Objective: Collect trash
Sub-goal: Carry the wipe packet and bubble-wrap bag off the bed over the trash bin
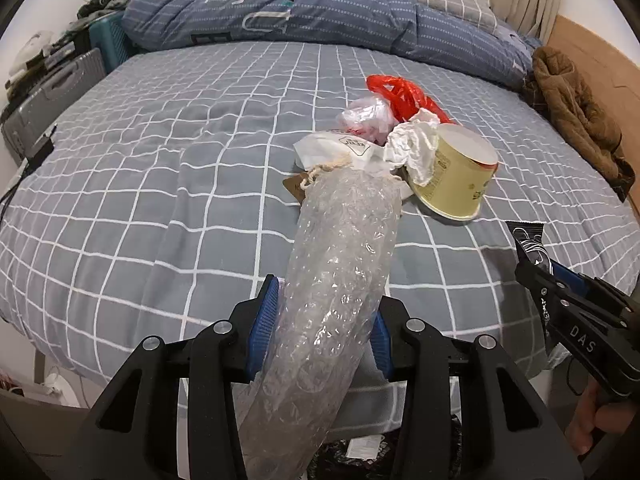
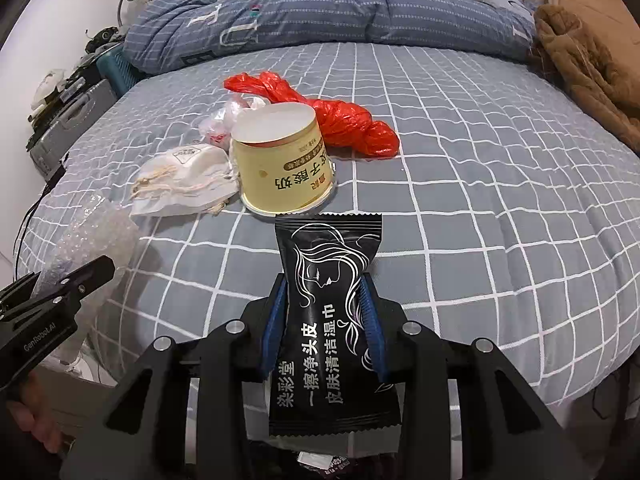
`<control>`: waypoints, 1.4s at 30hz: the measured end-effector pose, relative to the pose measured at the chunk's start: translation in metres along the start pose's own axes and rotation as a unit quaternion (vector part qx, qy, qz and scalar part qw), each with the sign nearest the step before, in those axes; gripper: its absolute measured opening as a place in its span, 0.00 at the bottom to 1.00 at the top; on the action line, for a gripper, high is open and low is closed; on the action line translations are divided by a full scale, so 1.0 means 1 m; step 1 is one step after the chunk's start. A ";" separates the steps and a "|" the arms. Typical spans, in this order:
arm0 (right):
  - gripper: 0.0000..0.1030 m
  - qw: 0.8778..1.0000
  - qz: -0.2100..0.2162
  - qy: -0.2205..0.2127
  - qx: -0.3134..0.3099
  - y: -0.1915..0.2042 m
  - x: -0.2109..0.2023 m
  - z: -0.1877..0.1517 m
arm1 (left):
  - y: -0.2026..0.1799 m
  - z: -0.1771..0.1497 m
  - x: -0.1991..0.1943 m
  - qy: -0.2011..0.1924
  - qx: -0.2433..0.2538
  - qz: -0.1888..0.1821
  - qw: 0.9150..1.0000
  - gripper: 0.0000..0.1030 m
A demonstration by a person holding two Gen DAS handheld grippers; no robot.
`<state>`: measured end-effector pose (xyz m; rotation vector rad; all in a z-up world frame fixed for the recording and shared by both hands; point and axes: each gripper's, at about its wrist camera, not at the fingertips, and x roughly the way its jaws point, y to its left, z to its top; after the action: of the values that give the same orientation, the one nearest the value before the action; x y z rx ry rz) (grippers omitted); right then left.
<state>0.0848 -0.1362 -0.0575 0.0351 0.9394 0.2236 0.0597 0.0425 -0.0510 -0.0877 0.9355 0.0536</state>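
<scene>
Grey checked sheet with white grid lines covers the whole bed (image 1: 160, 184). A blue striped duvet (image 1: 304, 16) is bunched along the far edge and a brown fuzzy coat (image 1: 576, 120) lies at the far right corner, against a wooden wall panel. Past the left edge there's a grey suitcase (image 1: 52, 100), a teal crate and general clutter.

The trash sits in a heap around the middle of the bed: an upside-down yellow yogurt tub (image 2: 284, 164) with Chinese writing, a red plastic bag (image 2: 340, 120) behind it, a clear plastic bag (image 1: 366, 118), crumpled white tissue (image 1: 416, 148) and a white drawstring pouch (image 2: 184, 184) with a small logo I can't make out.

The left gripper (image 1: 324, 320) is clamped on a roll of bubble wrap (image 1: 340, 260), held over the near edge of the bed. The right gripper (image 2: 324, 328) is pinched tight on a black wet wipe sachet (image 2: 328, 320) with a line-drawn woman's head and white Chinese text reading 染彩堂, also raised over the near edge. The gripper bodies read "GenRobot.AI" and "DAS".
</scene>
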 end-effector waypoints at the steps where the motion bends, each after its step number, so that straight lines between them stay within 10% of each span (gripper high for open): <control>1: 0.34 1.000 0.002 -0.002 -0.001 0.000 -0.003 -0.001 | 0.000 -0.001 -0.001 0.000 0.000 -0.001 1.000 0.40; 42: 0.34 0.998 0.031 -0.037 -0.029 0.016 -0.091 -0.057 | -0.032 -0.072 -0.065 -0.006 -0.003 -0.033 0.999 0.39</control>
<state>-0.0155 -0.1435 -0.0163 0.0184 0.8584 0.3053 -0.0333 0.0026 -0.0393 -0.1239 0.9192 -0.0039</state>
